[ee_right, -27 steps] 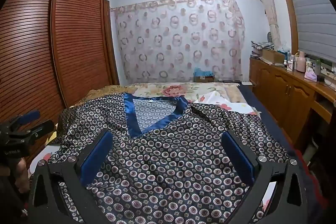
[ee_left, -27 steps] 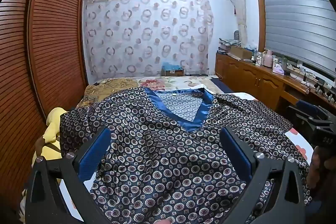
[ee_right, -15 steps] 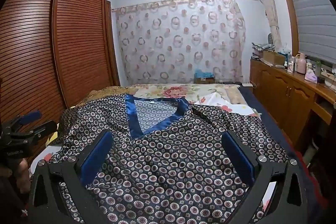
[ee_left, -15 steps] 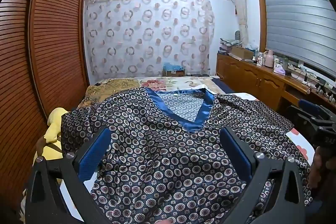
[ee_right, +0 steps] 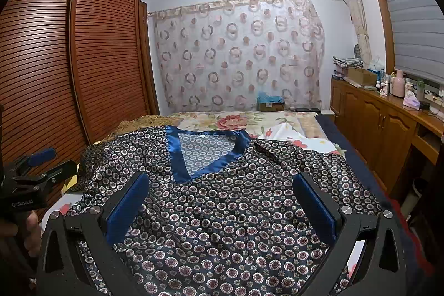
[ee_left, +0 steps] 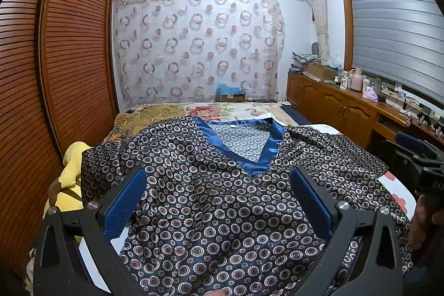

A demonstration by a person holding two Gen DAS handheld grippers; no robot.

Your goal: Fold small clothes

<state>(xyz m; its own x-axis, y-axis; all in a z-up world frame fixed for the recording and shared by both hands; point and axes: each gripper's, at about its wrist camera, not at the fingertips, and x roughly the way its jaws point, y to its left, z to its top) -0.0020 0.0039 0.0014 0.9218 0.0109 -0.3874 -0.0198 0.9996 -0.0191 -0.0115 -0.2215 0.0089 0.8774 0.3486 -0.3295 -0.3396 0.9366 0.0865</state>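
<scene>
Spread flat on the bed [ee_right: 277,126], front side up: dark patterned satin top [ee_left: 222,201] with blue V-neck trim [ee_left: 260,154], neckline pointing toward the far curtain [ee_left: 194,52]. Sleeves out to both sides; fabric slightly rumpled near the left sleeve. Left claw [ee_left: 219,199] hangs above the lower body of the top, angled a bit downward, jaws fully released, blue pads [ee_left: 122,201] well apart, nothing between them but the fabric below; contact with the cloth can't be confirmed. Right claw [ee_right: 222,201] same pose over the same garment, tilted slightly down, jaws wide and released, pads [ee_right: 127,207] clear of any grip. Each claw shows up at the edge of the other's view: right one at far right of the left wrist view with the person's hand [ee_left: 424,215] on its handle; left one at far left of the right wrist view, hand [ee_right: 25,226] underneath. Yellow item [ee_left: 72,168] sits at the bed's left edge beside the wooden wardrobe [ee_left: 69,46]. Wooden cabinet [ee_right: 383,124] runs along the right wall under the window blind [ee_left: 394,27].
</scene>
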